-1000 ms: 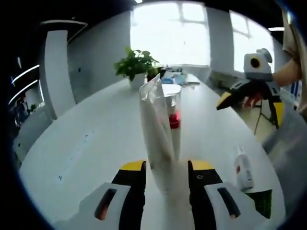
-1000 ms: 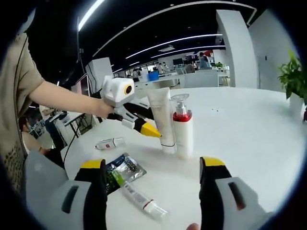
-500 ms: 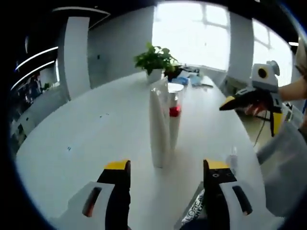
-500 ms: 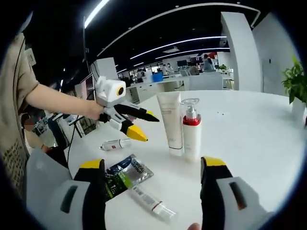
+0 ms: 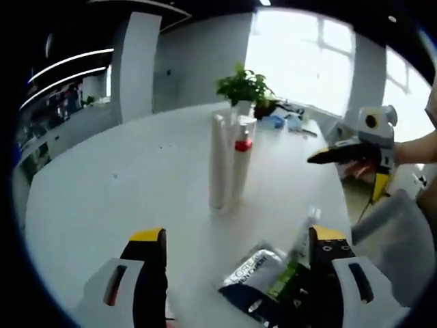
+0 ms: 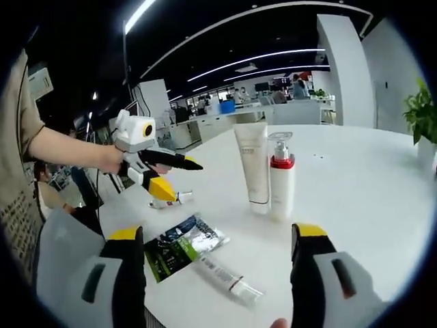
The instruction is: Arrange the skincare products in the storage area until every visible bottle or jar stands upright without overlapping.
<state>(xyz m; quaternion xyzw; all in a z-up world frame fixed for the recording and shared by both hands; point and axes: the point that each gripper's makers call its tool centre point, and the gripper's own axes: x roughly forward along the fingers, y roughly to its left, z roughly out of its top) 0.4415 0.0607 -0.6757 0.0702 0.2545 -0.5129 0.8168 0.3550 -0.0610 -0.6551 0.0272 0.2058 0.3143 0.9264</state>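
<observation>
Skincare items are split: a white tube (image 6: 254,162) and pump bottle (image 6: 281,179) stand touching at twelve o'clock, while a sachet (image 6: 181,245), thin tube (image 6: 228,281) and small bottle (image 6: 166,200) lie flat toward nine, awaiting uprighting. Left gripper (image 5: 232,239) and right gripper (image 6: 217,236) gape wide, empty, ready to grasp.

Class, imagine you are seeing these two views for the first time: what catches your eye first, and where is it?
Two upright items stand touching mid-table: a white tube and a red-collared pump bottle. Nearer the table edge, a dark sachet and a clear tube lie flat, with the left gripper held open above them.
</observation>
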